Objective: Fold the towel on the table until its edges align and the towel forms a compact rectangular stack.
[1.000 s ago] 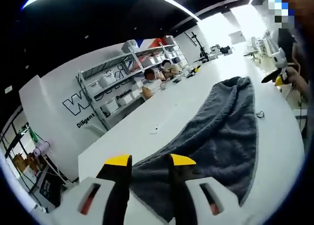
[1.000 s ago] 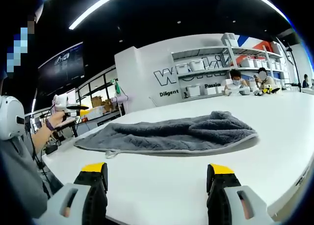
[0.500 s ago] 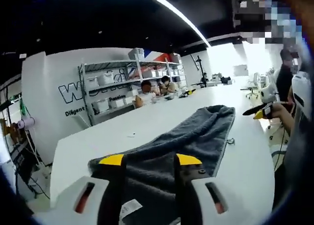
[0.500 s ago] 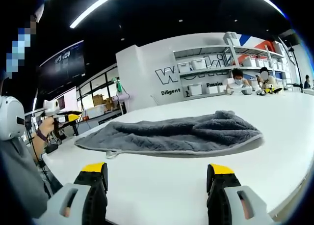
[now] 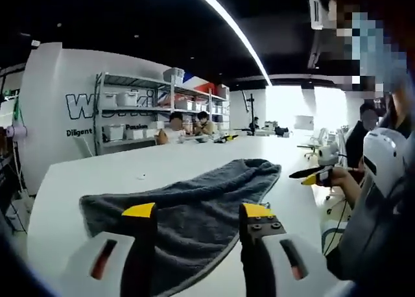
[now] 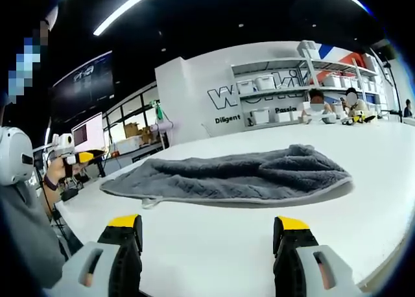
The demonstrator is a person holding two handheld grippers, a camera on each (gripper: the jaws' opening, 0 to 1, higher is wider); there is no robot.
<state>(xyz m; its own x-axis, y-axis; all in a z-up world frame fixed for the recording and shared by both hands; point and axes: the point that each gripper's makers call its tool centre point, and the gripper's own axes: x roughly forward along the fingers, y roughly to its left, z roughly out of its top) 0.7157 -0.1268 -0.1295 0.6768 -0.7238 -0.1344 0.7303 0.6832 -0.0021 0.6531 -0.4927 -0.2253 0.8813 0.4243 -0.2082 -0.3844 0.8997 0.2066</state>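
A grey towel (image 5: 194, 203) lies rumpled and loosely doubled on the white table (image 5: 97, 174). In the left gripper view it stretches away from the near edge. My left gripper (image 5: 198, 213) is open just short of the towel's near end, its yellow-tipped jaws holding nothing. In the right gripper view the towel (image 6: 240, 177) runs across the middle. My right gripper (image 6: 207, 223) hovers open over bare table in front of the towel's long side, apart from it. A hand holds the left gripper (image 6: 79, 157) past the towel's left end. The right gripper (image 5: 316, 176) appears at the table's right side.
Metal shelves with white bins (image 5: 130, 106) stand against the lettered back wall. Two people sit at the table's far end (image 5: 185, 123). Small items (image 5: 224, 138) lie near them. The table's front edge (image 6: 389, 251) curves off at the right.
The left gripper view has swung and levelled out, so the towel now lies ahead at a lower angle. Its jaws stand slightly wider apart. The right gripper view is almost unchanged.
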